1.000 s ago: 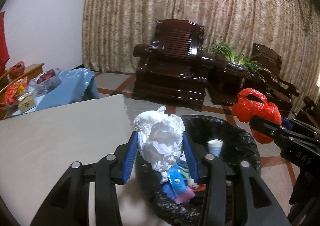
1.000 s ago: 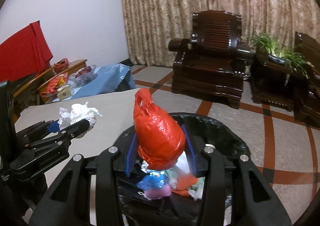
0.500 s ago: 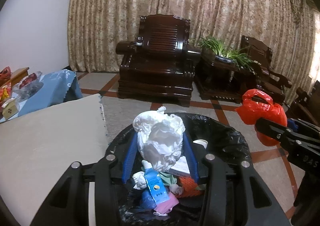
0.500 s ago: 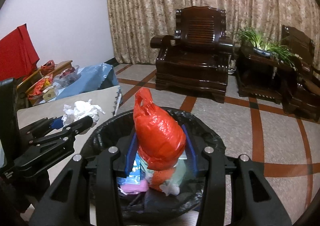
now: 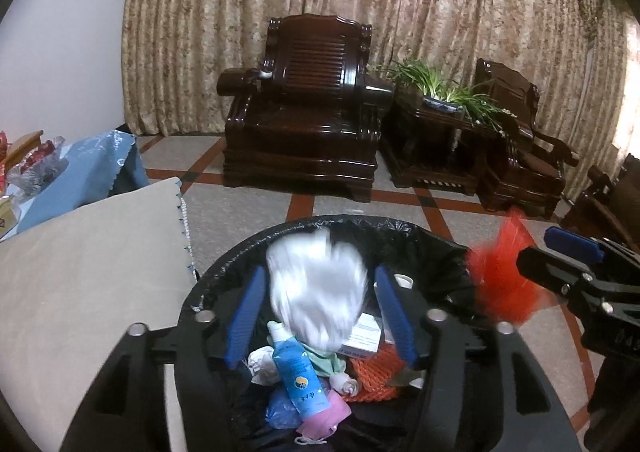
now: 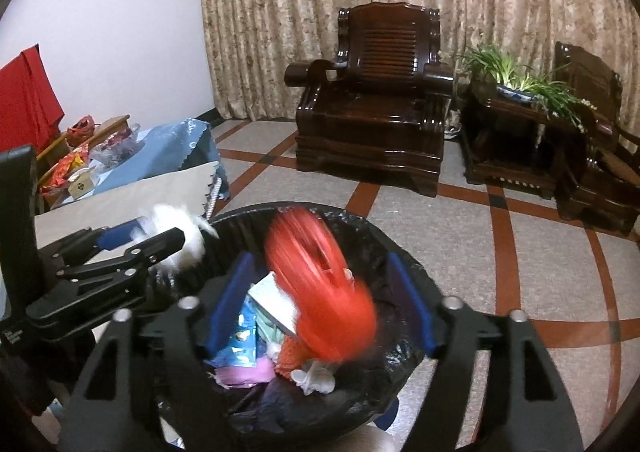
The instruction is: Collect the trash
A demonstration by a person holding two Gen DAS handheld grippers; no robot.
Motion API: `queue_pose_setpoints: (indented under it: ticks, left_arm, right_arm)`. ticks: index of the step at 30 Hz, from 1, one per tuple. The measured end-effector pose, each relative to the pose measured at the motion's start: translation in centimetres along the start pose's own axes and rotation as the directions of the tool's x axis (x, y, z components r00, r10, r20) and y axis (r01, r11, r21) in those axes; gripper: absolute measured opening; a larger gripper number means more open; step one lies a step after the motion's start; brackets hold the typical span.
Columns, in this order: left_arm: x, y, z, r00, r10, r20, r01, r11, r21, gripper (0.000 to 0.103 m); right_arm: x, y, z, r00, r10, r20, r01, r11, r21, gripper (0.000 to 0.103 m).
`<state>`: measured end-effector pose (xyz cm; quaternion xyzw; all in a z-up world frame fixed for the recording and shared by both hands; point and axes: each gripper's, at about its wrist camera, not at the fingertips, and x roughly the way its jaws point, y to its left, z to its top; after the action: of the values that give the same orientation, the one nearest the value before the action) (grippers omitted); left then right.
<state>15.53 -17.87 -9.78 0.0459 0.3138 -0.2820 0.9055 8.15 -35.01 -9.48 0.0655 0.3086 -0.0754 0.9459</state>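
Both claws just spread and released: white wad (image 5: 318,288) lower centre between left claw (image 5: 320,312) pads, red bag (image 6: 320,284) between right claw (image 6: 320,302) pads, bin (image 5: 432,244) directly beneath.

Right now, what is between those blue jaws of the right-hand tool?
A red plastic bag, blurred as if dropping, sits between the right gripper's jaws, which have just been opening, above the black-lined bin. The right wrist view shows it.
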Motion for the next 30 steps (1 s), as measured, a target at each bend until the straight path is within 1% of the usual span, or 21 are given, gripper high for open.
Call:
queue_pose_setpoints:
  ticks: [1,2,3,4,5,6,7,9,12,17,27,30]
  left_arm:
    - [0.0,0.0,0.0,1.000,0.001,-0.001,-0.001,1.000,-0.001,0.065]
    - [0.0,0.1,0.0,1.000,0.004,0.000,-0.004,1.000,-0.003,0.067]
    - [-0.2,0.4,0.0,1.000,0.010,0.001,-0.010,1.000,-0.006,0.071]
    - [-0.3,0.7,0.2,1.000,0.019,0.002,-0.019,1.000,-0.008,0.074]
    - [-0.5,0.9,0.2,1.000,0.029,0.004,-0.029,1.000,-0.009,0.079]
    - [-0.9,1.3,0.2,0.999,0.040,0.008,-0.040,0.999,-0.013,0.082]
    - [-1.2,1.6,0.1,0.999,0.048,0.011,-0.048,0.999,-0.016,0.084]
    - [-1.8,2.2,0.2,0.998,0.062,0.012,-0.062,0.998,-0.019,0.092]
    - [-3.2,2.7,0.2,0.997,0.074,0.021,-0.073,0.997,-0.021,0.097]
    - [-5.5,3.3,0.2,0.996,0.086,0.023,-0.085,0.996,-0.018,0.097]
    - [-11.2,4.5,0.1,0.988,0.141,0.060,-0.137,0.988,-0.073,0.097]
    - [-12.5,4.6,0.0,0.985,0.156,0.068,-0.151,0.986,-0.076,0.097]
  right_arm:
    - [0.0,-0.1,0.0,1.000,-0.003,0.002,0.003,1.000,0.001,0.080]
    - [-0.1,-0.2,-0.1,1.000,-0.007,0.006,0.007,1.000,0.003,0.083]
    - [-0.2,-0.3,-0.1,1.000,-0.011,0.010,0.011,1.000,0.005,0.089]
    - [-0.4,-0.3,-0.1,1.000,-0.015,0.014,0.015,1.000,0.006,0.091]
    - [-0.5,-0.4,-0.1,1.000,-0.015,0.015,0.015,1.000,0.007,0.092]
    - [-0.6,-0.4,-0.1,1.000,-0.011,0.012,0.011,1.000,0.011,0.095]
    - [-0.7,-0.4,-0.1,1.000,-0.005,0.011,0.005,1.000,0.016,0.097]
    - [-1.0,-0.4,0.0,1.000,0.009,0.010,-0.009,1.000,0.028,0.097]
    - [-1.6,0.4,0.4,0.999,0.035,0.008,-0.035,0.999,0.035,0.098]
    - [-3.3,2.4,1.1,0.997,0.072,0.024,-0.072,0.997,0.004,0.098]
    - [-6.9,6.5,2.0,0.988,0.143,0.049,-0.140,0.988,-0.063,0.098]
    - [-8.0,7.3,2.2,0.985,0.163,0.056,-0.159,0.984,-0.077,0.098]
